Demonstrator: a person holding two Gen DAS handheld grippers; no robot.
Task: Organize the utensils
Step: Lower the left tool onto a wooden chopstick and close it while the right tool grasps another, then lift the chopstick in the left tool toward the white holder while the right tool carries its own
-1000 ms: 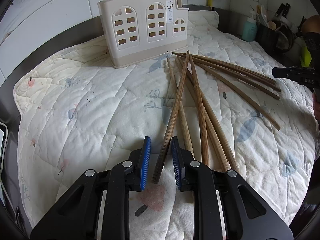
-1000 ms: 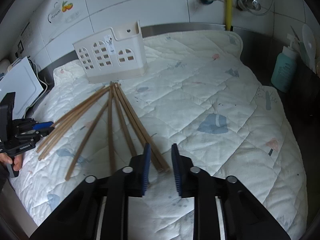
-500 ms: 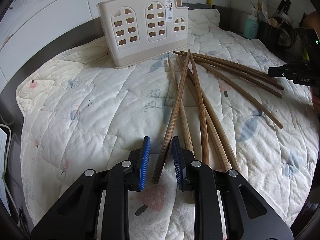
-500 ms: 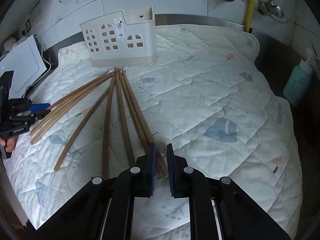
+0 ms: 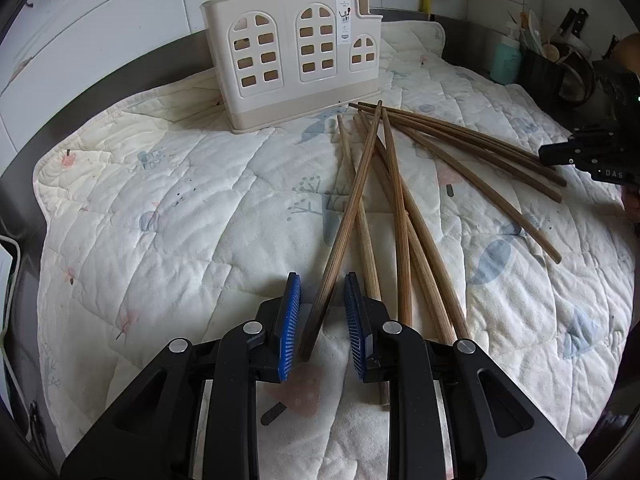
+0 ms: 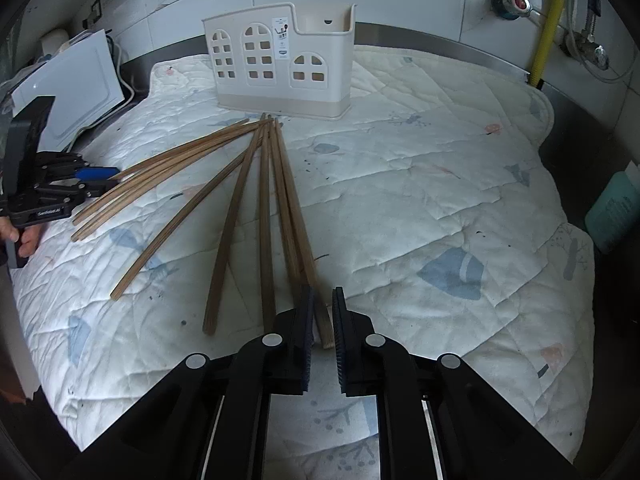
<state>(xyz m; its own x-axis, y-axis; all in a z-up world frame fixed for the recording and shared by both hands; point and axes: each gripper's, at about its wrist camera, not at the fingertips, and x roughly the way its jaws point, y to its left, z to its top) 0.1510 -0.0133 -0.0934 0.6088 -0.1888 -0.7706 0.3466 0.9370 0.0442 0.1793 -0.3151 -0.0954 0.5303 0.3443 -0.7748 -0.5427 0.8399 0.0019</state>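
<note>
1. Cream utensil holder (image 5: 296,60) stands upright at the far edge of the quilted mat (image 5: 160,220), which covers the tabletop, near the tiled wall.
2. Wooden chopsticks (image 5: 400,200) lie fanned on the mat in front of the holder, thin tips bunched just short of its base, thick ends spread toward the cameras.
3. Left gripper (image 5: 322,316): fingers slightly apart, straddling the thick end of one chopstick (image 5: 352,216); pads not visibly pressing it, small gaps on both sides.
4. That chopstick crosses over others, its tip pointing at the holder.
5. Right gripper (image 6: 322,322): fingers have just been closing, now nearly together around the end of the rightmost chopstick (image 6: 296,216) in the fan; cannot tell if pads actually pinch it.
6. Teal bottle (image 6: 612,216) sits off the mat, far right of the holder.
</note>
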